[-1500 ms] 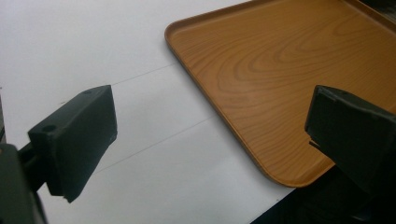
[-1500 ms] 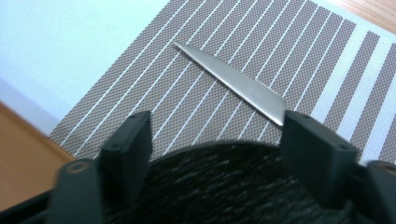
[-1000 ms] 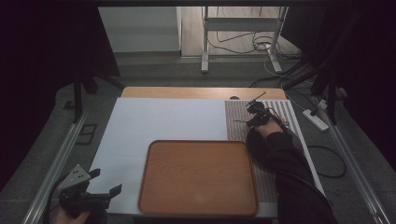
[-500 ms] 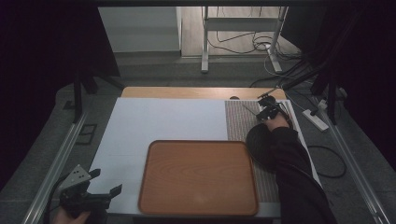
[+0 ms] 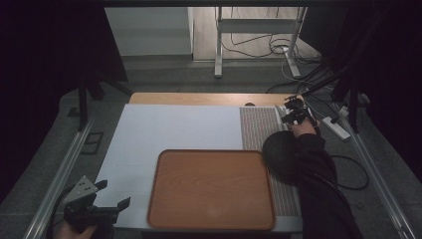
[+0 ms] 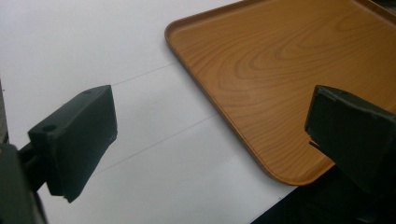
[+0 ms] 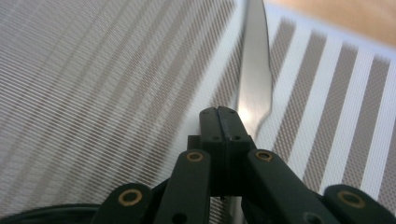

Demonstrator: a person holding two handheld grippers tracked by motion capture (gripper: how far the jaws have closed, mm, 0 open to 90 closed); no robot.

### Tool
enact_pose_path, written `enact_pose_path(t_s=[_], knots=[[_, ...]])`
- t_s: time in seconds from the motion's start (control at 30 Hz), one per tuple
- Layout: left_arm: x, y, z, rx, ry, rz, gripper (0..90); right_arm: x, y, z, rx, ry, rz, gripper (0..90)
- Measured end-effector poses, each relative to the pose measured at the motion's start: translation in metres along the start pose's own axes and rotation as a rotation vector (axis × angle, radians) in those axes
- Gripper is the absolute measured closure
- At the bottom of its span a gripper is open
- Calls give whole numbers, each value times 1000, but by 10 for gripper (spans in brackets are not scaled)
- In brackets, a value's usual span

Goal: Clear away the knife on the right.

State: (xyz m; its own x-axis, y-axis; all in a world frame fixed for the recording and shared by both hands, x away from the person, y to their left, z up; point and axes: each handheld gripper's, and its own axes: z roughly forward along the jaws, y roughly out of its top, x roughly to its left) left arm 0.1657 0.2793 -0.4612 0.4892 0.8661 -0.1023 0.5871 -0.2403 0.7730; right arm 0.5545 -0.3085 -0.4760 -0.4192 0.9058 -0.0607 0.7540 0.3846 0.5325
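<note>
The right gripper (image 7: 223,122) has its jaws clenched on a table knife (image 7: 254,70) at the striped placemat's (image 5: 259,130) far right end; it's thin, stiff, slick steel, so grab the handle end, not the blade.

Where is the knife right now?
In the high view the knife sits at the table's far right on the striped mat, beside the right gripper.

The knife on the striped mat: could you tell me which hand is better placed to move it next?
Right. The right gripper is already at the knife, jaws together against its blade, while the left gripper waits open by the tray.
</note>
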Motion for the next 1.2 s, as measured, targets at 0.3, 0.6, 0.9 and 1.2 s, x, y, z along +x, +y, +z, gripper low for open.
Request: enact_pose_path(t_s=[0.3, 0.6, 0.9, 1.2], knots=[[0, 0, 0, 1, 0, 1, 34, -5, 4, -16, 28, -5, 56, 198], [0, 0, 0, 0, -1, 2, 34, -23, -11, -2, 144, -72, 99, 0], [0, 0, 0, 0, 1, 2, 34, -26, -19, 7, 206, -53, 49, 506], [0, 0, 0, 2, 1, 4, 34, -24, -19, 5, 235, -1, 6, 803]])
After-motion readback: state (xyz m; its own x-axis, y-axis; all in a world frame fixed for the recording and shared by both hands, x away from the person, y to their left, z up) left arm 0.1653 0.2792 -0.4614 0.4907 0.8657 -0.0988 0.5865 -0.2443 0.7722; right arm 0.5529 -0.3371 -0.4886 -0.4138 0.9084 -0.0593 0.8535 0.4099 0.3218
